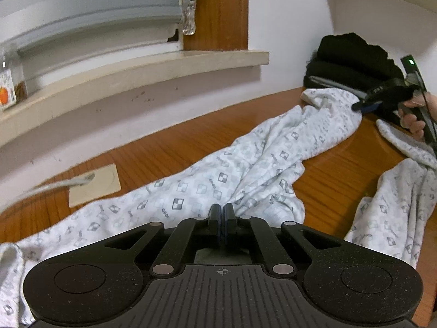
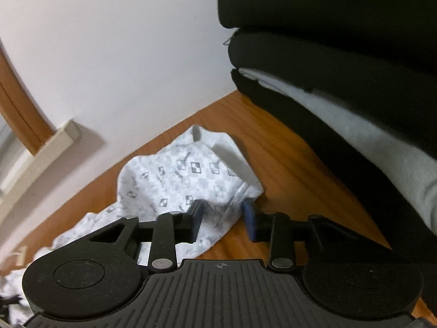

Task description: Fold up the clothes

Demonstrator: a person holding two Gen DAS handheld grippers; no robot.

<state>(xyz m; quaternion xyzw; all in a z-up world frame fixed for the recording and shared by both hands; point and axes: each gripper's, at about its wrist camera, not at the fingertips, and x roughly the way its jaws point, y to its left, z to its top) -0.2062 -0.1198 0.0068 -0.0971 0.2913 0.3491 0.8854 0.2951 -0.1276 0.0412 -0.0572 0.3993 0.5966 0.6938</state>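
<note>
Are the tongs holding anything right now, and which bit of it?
The left tongs are shut on a fold in the middle of the white checker-printed cloth garment. The right tongs stand open around its end, holding nothing.

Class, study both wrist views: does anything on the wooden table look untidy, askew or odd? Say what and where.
The patterned white garment lies twisted and rumpled diagonally across the table, its far end bunched near the folded dark stack. Nothing looks spilled or damaged.
</note>
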